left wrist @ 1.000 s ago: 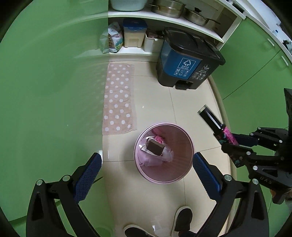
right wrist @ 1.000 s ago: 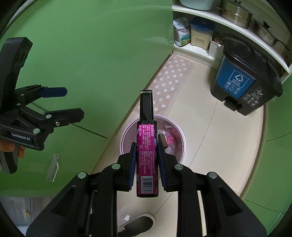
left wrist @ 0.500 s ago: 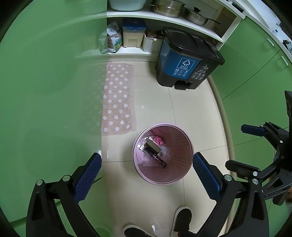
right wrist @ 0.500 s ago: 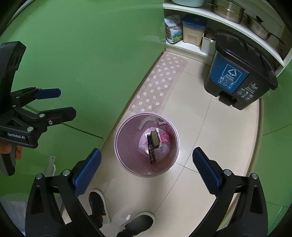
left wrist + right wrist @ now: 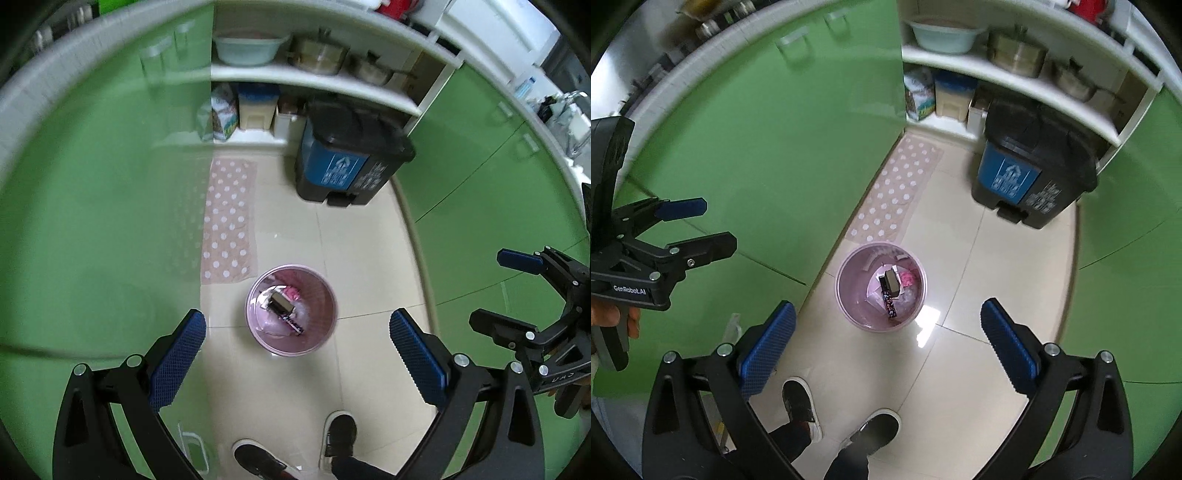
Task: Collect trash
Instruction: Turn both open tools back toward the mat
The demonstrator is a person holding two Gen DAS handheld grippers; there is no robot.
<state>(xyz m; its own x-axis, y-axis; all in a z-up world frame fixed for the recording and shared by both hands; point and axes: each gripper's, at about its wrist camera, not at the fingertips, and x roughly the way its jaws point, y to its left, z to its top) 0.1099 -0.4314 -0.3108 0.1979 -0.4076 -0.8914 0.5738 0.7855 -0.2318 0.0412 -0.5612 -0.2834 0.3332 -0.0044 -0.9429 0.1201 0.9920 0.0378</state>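
Both claws gape empty above the pink bin (image 5: 846, 291); blue pedal bin (image 5: 1034, 173) well beyond.

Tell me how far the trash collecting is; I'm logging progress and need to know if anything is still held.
Done: the dark carton lies inside the pink bin with other wrappers. In hand: nothing; the right tongs have just opened and stand wide and empty, as do the left tongs. Left: no loose trash shows on the floor.

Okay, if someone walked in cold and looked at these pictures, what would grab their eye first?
Probably the pink wastebasket on the cream tiled floor, with a dark magenta carton lying among the trash inside. Behind it stands a black pedal bin with a blue recycling panel, against glossy green cabinets.
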